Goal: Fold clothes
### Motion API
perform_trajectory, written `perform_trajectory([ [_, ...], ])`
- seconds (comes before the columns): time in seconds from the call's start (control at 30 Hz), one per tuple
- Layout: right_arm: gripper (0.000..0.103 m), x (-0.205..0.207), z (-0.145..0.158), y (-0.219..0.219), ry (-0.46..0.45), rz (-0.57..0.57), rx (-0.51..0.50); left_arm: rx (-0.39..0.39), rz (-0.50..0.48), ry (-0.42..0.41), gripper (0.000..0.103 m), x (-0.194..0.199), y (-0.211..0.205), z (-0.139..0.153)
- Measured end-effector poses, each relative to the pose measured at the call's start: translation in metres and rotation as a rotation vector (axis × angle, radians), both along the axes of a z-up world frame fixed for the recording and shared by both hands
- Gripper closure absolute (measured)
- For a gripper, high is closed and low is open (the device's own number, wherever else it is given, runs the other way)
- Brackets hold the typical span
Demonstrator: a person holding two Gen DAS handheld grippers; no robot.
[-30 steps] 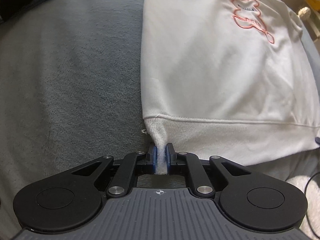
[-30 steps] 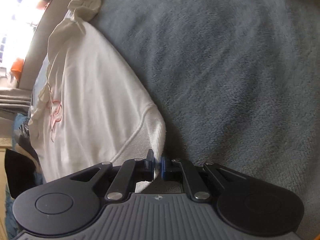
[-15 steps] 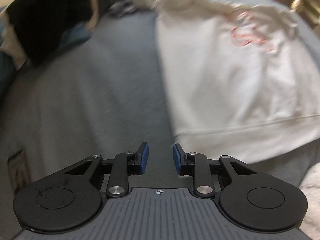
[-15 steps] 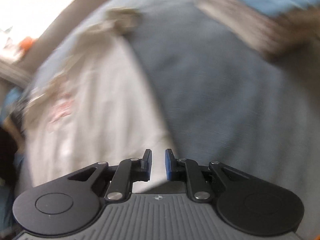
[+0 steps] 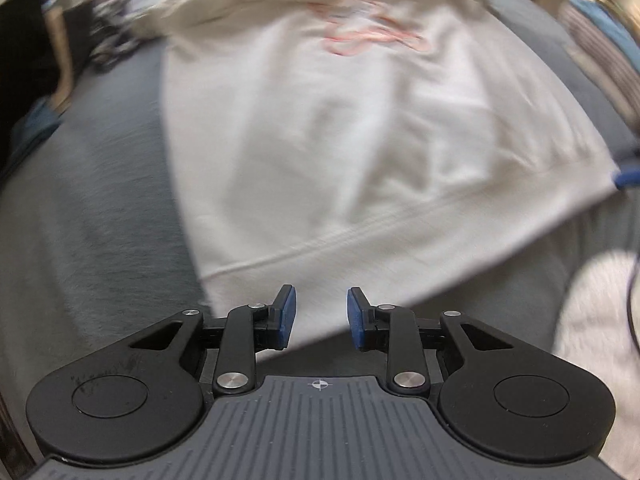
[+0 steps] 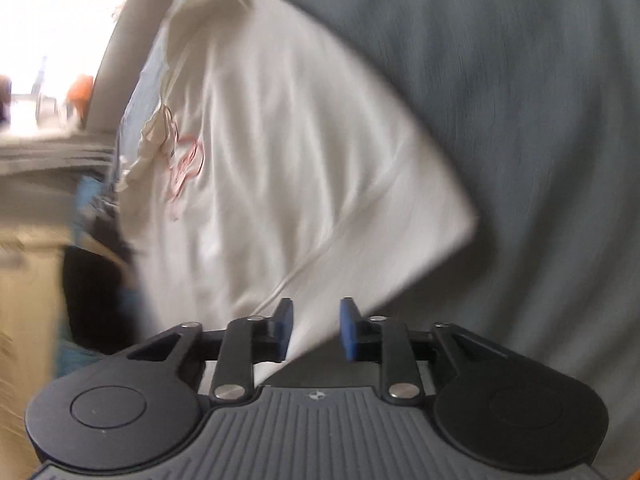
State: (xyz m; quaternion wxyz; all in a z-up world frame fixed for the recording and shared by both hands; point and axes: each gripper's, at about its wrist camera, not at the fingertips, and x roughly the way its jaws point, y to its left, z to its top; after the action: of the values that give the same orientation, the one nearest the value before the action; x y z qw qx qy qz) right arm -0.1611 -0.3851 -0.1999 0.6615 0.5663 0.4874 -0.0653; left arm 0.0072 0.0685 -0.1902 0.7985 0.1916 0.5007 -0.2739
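Both grippers, left (image 5: 319, 317) and right (image 6: 316, 329), have released the hem, right fingers still spreading; one white sweatshirt (image 5: 360, 152) lies on a grey bed (image 5: 92, 216).

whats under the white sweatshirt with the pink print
The white sweatshirt with the pink outline print lies spread on a grey fuzzy blanket, which shows along both its sides and below its hem. Anything beneath the fabric itself is covered, so that cannot be told.
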Motion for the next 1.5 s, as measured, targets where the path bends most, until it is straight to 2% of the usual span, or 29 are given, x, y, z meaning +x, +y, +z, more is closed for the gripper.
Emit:
perform_trajectory([
  [0.07,0.071,0.004,-0.016,0.008,0.033,-0.024,0.084,0.051,-0.052,-0.022,0.075,-0.009,-0.012,-0.006],
  [0.13,0.07,0.014,-0.03,0.016,0.077,-0.024,0.118,0.071,-0.072,-0.031,0.075,-0.015,-0.018,-0.01],
  [0.37,0.07,0.032,-0.05,0.045,0.144,0.007,0.177,0.032,-0.004,0.021,0.075,-0.01,-0.013,-0.005],
  [0.53,0.076,0.041,-0.05,0.049,0.127,-0.019,0.194,0.032,0.016,0.03,0.075,-0.007,-0.01,-0.009],
  [0.8,0.097,0.043,-0.049,0.045,0.103,-0.072,0.206,0.018,0.05,0.048,0.075,-0.004,-0.006,-0.011],
  [0.97,0.099,0.048,-0.045,0.044,0.083,-0.088,0.192,0.021,0.05,0.052,0.075,-0.003,-0.004,-0.013],
  [1.03,0.099,0.049,-0.046,0.045,0.092,-0.085,0.177,0.022,0.054,0.055,0.075,-0.003,-0.003,-0.014],
  [1.17,0.095,0.037,-0.052,0.037,0.231,-0.094,0.076,0.018,0.064,0.062,0.075,-0.003,-0.001,-0.013],
  [1.23,0.094,0.033,-0.041,0.035,0.183,-0.09,0.03,0.003,0.073,0.066,0.075,-0.002,0.001,-0.009],
  [1.33,0.093,0.033,-0.016,0.033,0.055,-0.07,-0.02,-0.042,0.092,0.074,0.075,0.004,0.003,-0.002],
  [1.4,0.089,0.046,0.001,0.035,-0.024,0.004,-0.106,-0.069,0.108,0.079,0.075,0.012,0.001,-0.001],
  [1.5,0.088,0.074,0.008,0.038,-0.041,0.09,-0.252,-0.08,0.144,0.083,0.075,0.025,-0.007,-0.006],
])
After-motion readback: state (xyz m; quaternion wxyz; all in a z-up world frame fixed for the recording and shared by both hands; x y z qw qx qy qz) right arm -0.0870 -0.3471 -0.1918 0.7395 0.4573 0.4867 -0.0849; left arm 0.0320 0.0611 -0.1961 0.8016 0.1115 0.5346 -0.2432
